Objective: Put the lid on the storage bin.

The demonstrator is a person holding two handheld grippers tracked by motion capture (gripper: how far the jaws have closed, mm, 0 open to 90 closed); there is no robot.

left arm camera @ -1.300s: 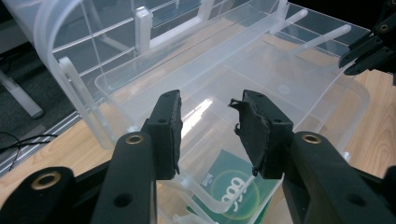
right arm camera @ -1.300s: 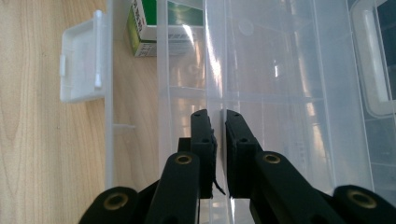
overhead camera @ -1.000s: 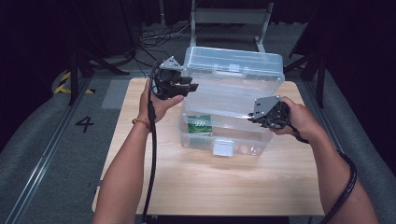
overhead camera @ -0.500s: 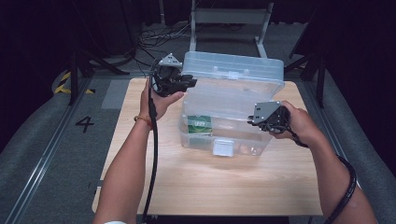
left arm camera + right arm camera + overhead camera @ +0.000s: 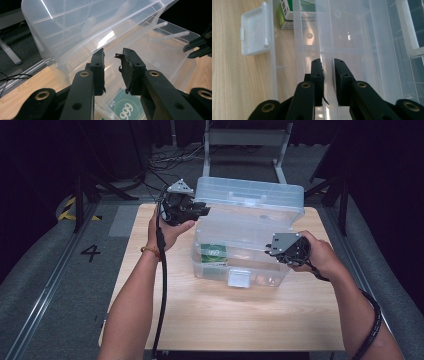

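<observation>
A wooden table (image 5: 210, 320) holds a big clear box (image 5: 240, 265) with its lid (image 5: 250, 202) lifted. The left gripper (image 5: 200, 210) is nearly closed at the lid's left edge; I cannot tell if it pinches it. The right gripper (image 5: 270, 247) has just been opening a little, with the box's right wall between its jaws. A small green packet (image 5: 212, 254) lies inside.
</observation>
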